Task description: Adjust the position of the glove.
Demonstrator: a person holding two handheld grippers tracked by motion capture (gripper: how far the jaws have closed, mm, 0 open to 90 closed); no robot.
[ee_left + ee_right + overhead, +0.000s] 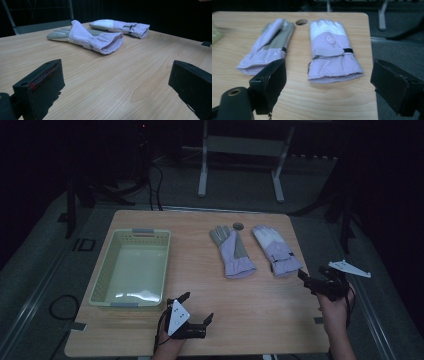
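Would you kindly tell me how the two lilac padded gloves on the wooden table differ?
The left lilac padded glove lies grey palm up, while the right lilac padded glove lies back up, showing a white finger panel and wrist strap. The right one sits nearer the right claw. Both lie flat, cuffs toward the person.

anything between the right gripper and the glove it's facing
No. The right gripper stands open just short of the right glove's cuff, and the right gripper view shows only bare table between its jaws and that cuff.
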